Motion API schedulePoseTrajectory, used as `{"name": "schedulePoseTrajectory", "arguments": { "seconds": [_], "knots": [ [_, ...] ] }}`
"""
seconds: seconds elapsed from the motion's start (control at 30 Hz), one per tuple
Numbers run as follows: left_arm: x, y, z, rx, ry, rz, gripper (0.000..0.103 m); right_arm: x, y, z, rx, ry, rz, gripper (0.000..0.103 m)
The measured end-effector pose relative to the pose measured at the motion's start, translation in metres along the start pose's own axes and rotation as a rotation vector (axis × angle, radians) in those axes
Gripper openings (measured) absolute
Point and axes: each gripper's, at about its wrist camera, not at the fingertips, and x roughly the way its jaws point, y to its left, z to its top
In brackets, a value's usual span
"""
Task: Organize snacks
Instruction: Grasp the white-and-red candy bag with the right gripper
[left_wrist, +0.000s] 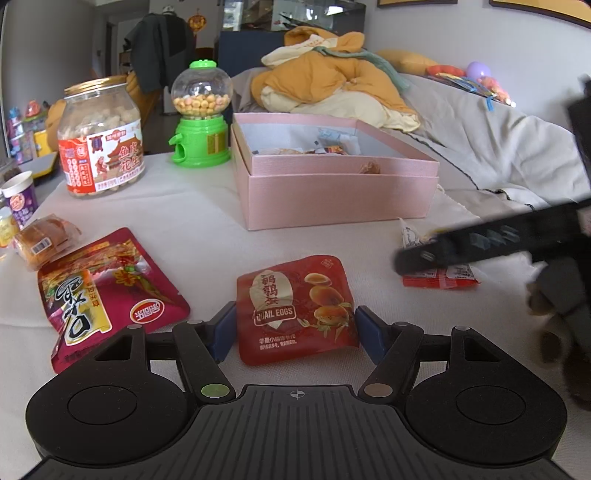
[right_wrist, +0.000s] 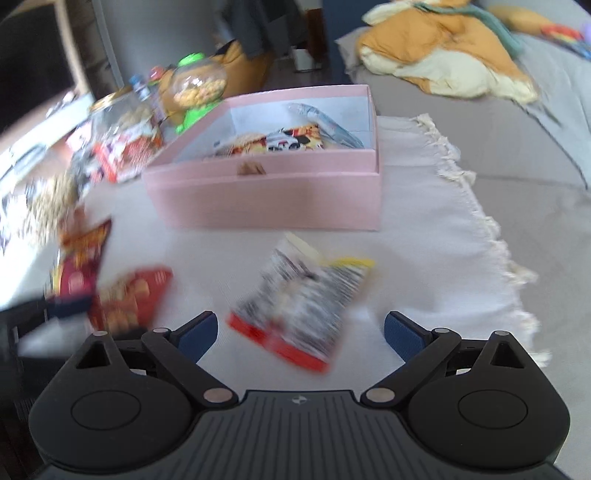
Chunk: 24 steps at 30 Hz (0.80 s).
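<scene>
Between the wide-open left gripper (left_wrist: 295, 328) jaws lies the quail-egg packet (left_wrist: 295, 306), ungripped; right gripper (right_wrist: 301, 332) jaws open over a white-and-red packet (right_wrist: 299, 310).

- Soft, even daylight; shadows on the white cloth (left_wrist: 207, 206) are faint.
- Left wrist view is sharp; right wrist view is motion-blurred.
- Fisheye bends the edges.

A white cloth (left_wrist: 192, 206) covers the table, bearing a pink box (left_wrist: 332, 195), peanut jar (left_wrist: 101, 144), green candy dispenser (left_wrist: 201, 118), quail-egg packet (left_wrist: 295, 306), magenta pouch (left_wrist: 103, 291).
</scene>
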Motion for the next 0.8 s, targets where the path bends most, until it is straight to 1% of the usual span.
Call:
{"name": "schedulePoseTrajectory", "arguments": {
  "seconds": [0.07, 0.2, 0.23, 0.27, 0.3, 0.37, 0.43, 0.5, 0.57, 0.8],
  "knots": [
    [0.0, 0.0, 0.0, -0.001, 0.0, 0.0, 0.073, 0.009, 0.011, 0.006, -0.001, 0.005, -0.039, 0.099],
    [0.0, 0.0, 0.0, -0.001, 0.0, 0.0, 0.073, 0.02, 0.028, 0.006, -0.103, 0.008, -0.11, 0.098],
    [0.0, 0.0, 0.0, -0.001, 0.0, 0.0, 0.073, 0.018, 0.029, 0.004, -0.12, 0.0, -0.116, 0.093],
    [0.0, 0.0, 0.0, -0.001, 0.0, 0.0, 0.073, 0.014, 0.028, 0.002, -0.134, -0.006, -0.108, 0.085],
    [0.0, 0.0, 0.0, 0.0, 0.0, 0.0, 0.073, 0.01, 0.026, 0.0, -0.143, -0.007, -0.099, 0.08],
    [0.0, 0.0, 0.0, 0.0, 0.0, 0.001, 0.073, 0.0, 0.021, 0.0, -0.146, 0.007, -0.074, 0.063],
    [0.0, 0.0, 0.0, 0.003, 0.0, 0.004, 0.073, -0.009, 0.012, 0.001, -0.129, 0.028, -0.028, 0.055],
    [0.001, -0.001, 0.0, 0.01, 0.002, 0.011, 0.073, -0.018, 0.002, 0.002, -0.094, 0.046, 0.021, 0.054],
    [0.001, -0.003, 0.0, 0.021, 0.005, 0.02, 0.073, -0.027, -0.004, 0.001, -0.071, 0.042, 0.041, 0.054],
    [0.003, -0.005, 0.0, 0.033, 0.007, 0.034, 0.073, -0.061, -0.014, 0.002, -0.071, -0.035, 0.079, 0.054]
  ]
}}
